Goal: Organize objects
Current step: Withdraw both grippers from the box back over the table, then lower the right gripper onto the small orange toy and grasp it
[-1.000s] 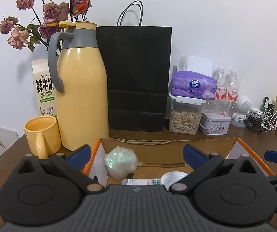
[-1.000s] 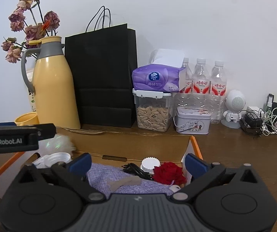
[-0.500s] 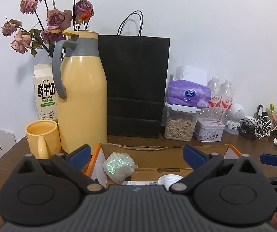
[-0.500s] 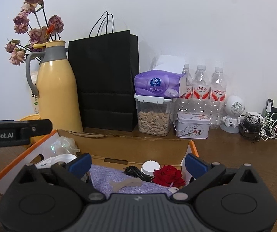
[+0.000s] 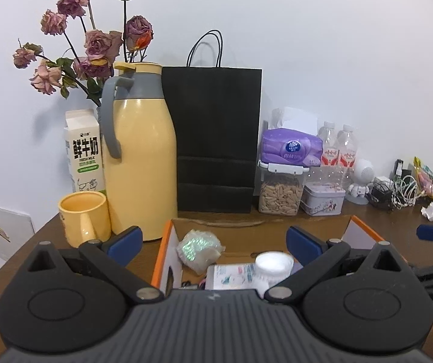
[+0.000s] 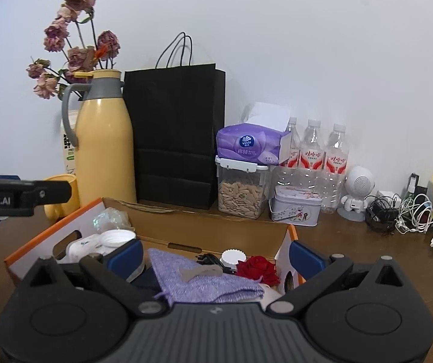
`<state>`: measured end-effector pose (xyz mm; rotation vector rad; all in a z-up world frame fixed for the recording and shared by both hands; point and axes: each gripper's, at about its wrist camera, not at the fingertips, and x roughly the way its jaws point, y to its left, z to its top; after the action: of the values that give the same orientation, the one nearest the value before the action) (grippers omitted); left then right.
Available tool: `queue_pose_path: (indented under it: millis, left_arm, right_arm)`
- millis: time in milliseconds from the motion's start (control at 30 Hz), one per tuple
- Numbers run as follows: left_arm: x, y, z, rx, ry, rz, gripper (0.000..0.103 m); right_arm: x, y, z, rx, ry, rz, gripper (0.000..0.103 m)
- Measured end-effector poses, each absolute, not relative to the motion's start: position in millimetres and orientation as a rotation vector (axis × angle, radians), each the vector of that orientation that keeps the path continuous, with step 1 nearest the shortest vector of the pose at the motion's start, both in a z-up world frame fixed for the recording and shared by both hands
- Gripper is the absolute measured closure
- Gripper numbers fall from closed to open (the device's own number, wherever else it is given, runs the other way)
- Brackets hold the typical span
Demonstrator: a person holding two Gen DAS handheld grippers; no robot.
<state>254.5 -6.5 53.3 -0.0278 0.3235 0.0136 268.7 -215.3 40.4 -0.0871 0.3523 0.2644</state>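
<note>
An orange-edged cardboard box (image 5: 161, 252) lies on the brown table, open at the top. In the left wrist view it holds an iridescent crumpled wrap (image 5: 199, 249) and a white-capped bottle (image 5: 273, 264) lying on its side. My left gripper (image 5: 214, 240) hovers open over the box's near left part, holding nothing. The right wrist view shows a purple knitted pouch (image 6: 204, 281), a red fabric rose (image 6: 258, 269), a white ridged cap (image 6: 233, 256) and a black cable (image 6: 207, 258) in the box (image 6: 53, 230). My right gripper (image 6: 216, 257) is open above them, with nothing between its fingers.
Along the wall stand a milk carton (image 5: 83, 151), a yellow thermos jug (image 5: 140, 157), a yellow mug (image 5: 83, 217), a black paper bag (image 5: 216, 139), a seed container (image 6: 240, 190) topped by tissues, a tin (image 6: 296, 207), water bottles (image 6: 313, 151), a white speaker figure (image 6: 357, 192) and tangled cables (image 6: 403, 211).
Both grippers have drawn back from the wall and risen a little, so the box and the things behind it look smaller. Both stay open. Nothing in the box has moved.
</note>
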Motion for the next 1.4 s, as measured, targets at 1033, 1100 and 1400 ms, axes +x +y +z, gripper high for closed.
queue_pose_path:
  millis: [1033, 1100, 1400]
  left_arm:
    - [197, 12, -17, 0.001, 0.523, -0.014, 0.000]
    - [197, 13, -19, 0.001, 0.526, -0.006, 0.000]
    - [200, 20, -23, -0.029, 0.555, 0.014, 0.000]
  right_arm:
    - [202, -221, -29, -0.162, 0.560, 0.290, 0.000]
    - [203, -220, -31, -0.162, 0.568, 0.289, 0.000]
    - [207, -219, -35, -0.153, 0.582, 0.285, 0.004]
